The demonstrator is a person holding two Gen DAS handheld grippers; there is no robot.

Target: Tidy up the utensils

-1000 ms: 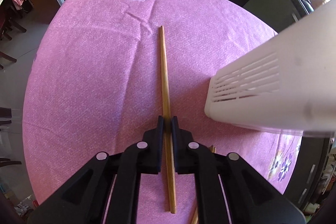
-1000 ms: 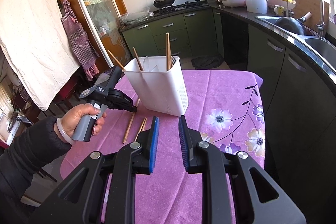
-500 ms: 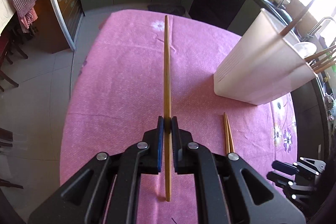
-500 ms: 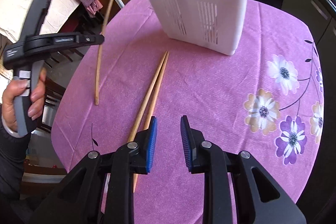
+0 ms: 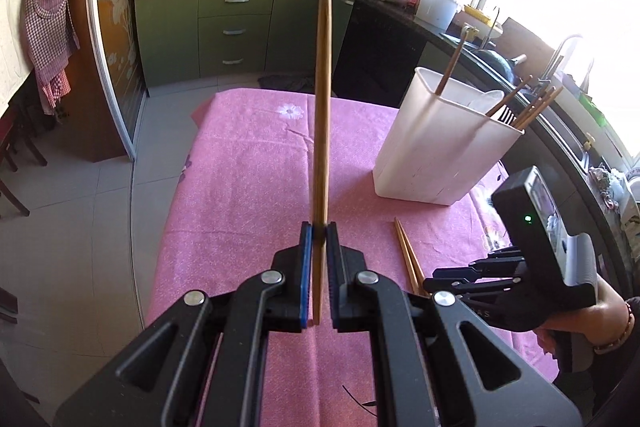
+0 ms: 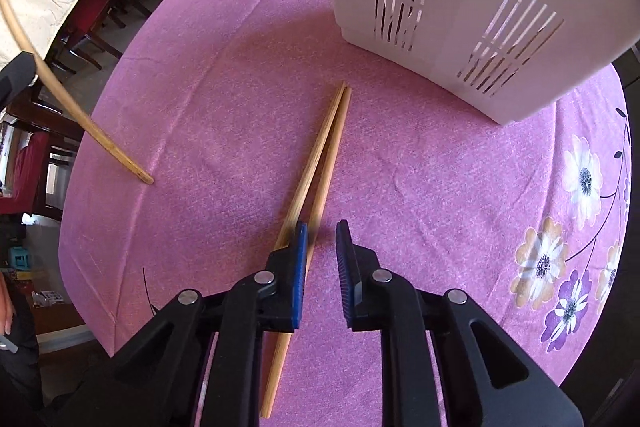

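My left gripper (image 5: pixel 319 227) is shut on a wooden chopstick (image 5: pixel 322 107), held tilted up above the pink tablecloth; it also shows in the right wrist view (image 6: pixel 80 115) at the left. A white slotted utensil holder (image 5: pixel 440 147) stands to the right with several chopsticks and a fork in it; it also shows in the right wrist view (image 6: pixel 460 7). Two chopsticks (image 6: pixel 320 155) lie side by side on the cloth. My right gripper (image 6: pixel 322 231) is open, low over their near part, its left finger over them. The right gripper also shows in the left wrist view (image 5: pixel 480 275).
The table (image 5: pixel 240 187) has a pink flowered cloth. The cloth's front and left edges (image 6: pixel 80 259) drop to the floor. Kitchen cabinets (image 5: pixel 240 27) and a counter with a sink stand beyond. Chairs (image 6: pixel 40 155) stand at the left.
My left gripper lifted the chopstick off the cloth and tilted it upward. My right gripper came down and forward over the two lying chopsticks, staying open.
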